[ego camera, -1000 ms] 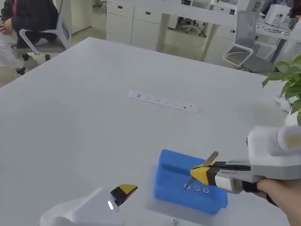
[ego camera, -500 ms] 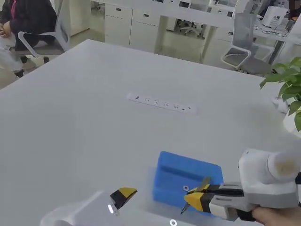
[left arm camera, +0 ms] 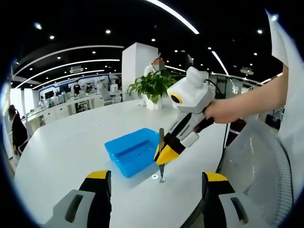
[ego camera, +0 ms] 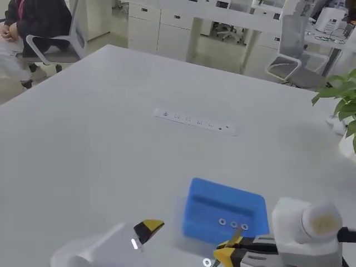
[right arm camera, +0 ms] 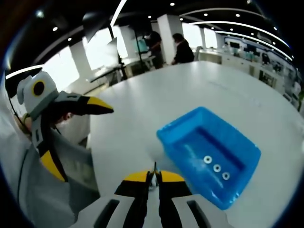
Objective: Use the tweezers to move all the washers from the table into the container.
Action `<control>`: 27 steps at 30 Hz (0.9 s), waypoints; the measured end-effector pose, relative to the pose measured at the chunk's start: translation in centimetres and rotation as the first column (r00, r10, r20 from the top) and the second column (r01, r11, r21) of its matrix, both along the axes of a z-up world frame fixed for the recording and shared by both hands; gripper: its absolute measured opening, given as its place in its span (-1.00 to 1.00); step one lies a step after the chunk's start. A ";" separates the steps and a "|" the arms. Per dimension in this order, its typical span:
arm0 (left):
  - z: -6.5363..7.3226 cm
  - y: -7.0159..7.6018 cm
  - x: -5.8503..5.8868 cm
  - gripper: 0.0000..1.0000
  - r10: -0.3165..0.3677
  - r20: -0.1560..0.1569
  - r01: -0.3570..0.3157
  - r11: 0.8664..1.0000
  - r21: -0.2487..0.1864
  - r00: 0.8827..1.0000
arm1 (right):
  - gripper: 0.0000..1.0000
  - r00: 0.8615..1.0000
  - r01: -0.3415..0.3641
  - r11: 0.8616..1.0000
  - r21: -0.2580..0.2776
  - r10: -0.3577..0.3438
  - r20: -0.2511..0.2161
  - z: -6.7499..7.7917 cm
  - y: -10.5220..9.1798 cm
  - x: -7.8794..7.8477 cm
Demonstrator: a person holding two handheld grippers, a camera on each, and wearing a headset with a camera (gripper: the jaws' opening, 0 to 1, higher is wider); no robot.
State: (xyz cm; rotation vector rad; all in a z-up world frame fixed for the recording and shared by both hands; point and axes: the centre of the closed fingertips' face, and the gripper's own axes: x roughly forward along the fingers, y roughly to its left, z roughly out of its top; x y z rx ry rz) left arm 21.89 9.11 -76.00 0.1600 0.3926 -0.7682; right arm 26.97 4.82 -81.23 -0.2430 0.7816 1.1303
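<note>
A blue container (ego camera: 225,207) stands near the front of the white table (ego camera: 111,139), and three washers (ego camera: 233,225) lie inside it. One loose washer (ego camera: 207,262) rests on the table just in front of the container. My right gripper (ego camera: 222,254) is shut on the tweezers (left arm camera: 161,156), whose tip touches down beside that washer (left arm camera: 155,176). In the right gripper view the tweezers (right arm camera: 155,167) stick out between the closed jaws, with the container (right arm camera: 209,154) ahead to the right. My left gripper (ego camera: 147,228) hovers left of the container, open and holding nothing.
A white power strip (ego camera: 193,121) lies mid-table. A potted plant (ego camera: 342,103) stands at the right edge. Office chairs (ego camera: 289,53) and a seated person (ego camera: 33,22) are beyond the table. The table's near edge runs close below the grippers.
My right gripper has carried the tweezers back out of the container and down to the table in front of it, by the loose washer. The left gripper has stayed put.
</note>
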 end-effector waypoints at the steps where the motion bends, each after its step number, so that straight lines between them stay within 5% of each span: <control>1: 0.0 0.0 0.0 0.58 -0.001 0.000 0.001 1.000 0.000 1.000 | -0.92 1.000 0.001 1.000 0.001 -0.001 -0.001 -0.1 0.0 0.0; 14: -0.3 0.0 0.0 0.55 -0.004 -0.008 0.005 1.000 0.015 1.000 | -0.91 1.000 -0.004 1.000 -0.003 0.004 0.015 -0.5 0.4 -0.2; 27: -0.4 0.0 0.0 0.54 -0.007 -0.008 0.007 1.000 0.025 1.000 | -0.93 0.993 -0.072 0.996 -0.050 0.076 0.087 -0.5 0.6 -0.7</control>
